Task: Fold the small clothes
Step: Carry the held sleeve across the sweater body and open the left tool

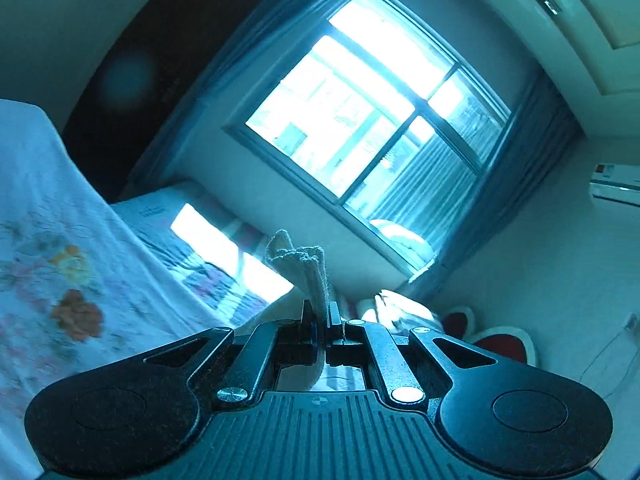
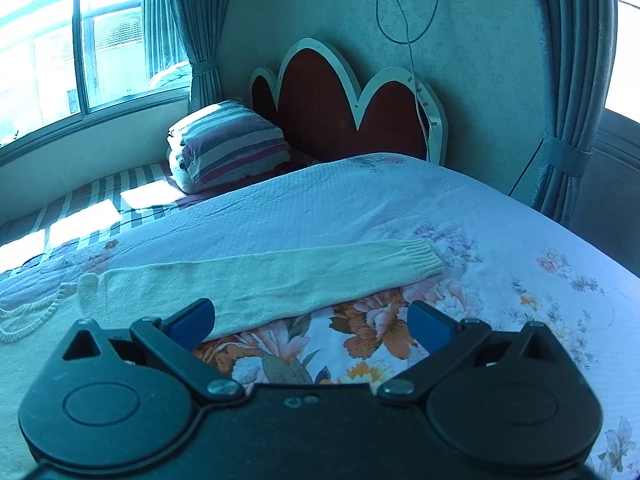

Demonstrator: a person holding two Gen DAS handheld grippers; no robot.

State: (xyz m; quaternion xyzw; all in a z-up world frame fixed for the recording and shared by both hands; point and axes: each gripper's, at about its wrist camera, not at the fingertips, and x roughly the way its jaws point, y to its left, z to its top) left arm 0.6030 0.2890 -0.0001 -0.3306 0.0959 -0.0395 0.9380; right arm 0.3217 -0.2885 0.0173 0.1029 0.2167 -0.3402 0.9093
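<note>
A small cream knit sweater (image 2: 256, 280) lies on the floral bedspread (image 2: 500, 240), one long sleeve stretched to the right, its ribbed cuff (image 2: 424, 258) at the end. My right gripper (image 2: 312, 320) is open, low over the bed just in front of the sleeve, its left blue pad (image 2: 192, 320) against the sleeve's near edge. My left gripper (image 1: 322, 316) is shut on a ribbed edge of the cream knit (image 1: 308, 268) and holds it lifted and tilted, the cloth sticking up past the fingertips.
A folded striped quilt (image 2: 228, 148) sits at the bed's head by the red scalloped headboard (image 2: 344, 108). A window (image 1: 360, 120) with curtains is on the left wall. A cable (image 2: 408, 20) hangs on the wall.
</note>
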